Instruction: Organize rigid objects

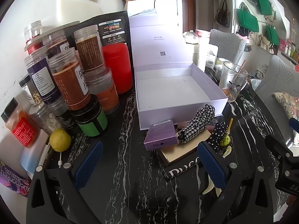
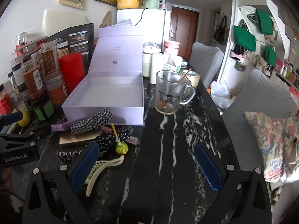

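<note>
Both the left gripper (image 1: 149,166) and right gripper (image 2: 147,166) gape empty over bare marble table (image 2: 168,168) before the box (image 1: 179,110)

White walls, a brown door (image 2: 184,29), grey chairs (image 2: 205,59) beside the black marble table (image 2: 168,158).

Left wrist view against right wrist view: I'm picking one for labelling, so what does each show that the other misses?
Only the left wrist view shows the purple carton's whole top face, and the juice pouch at its left edge. Only the right wrist view shows the glass mug's handle, the full cream hair claw, and the patterned cushion. Both show the open lilac box, the checked scrunchie, the red canister, the lemon, and open, empty tongs: left, right.
</note>
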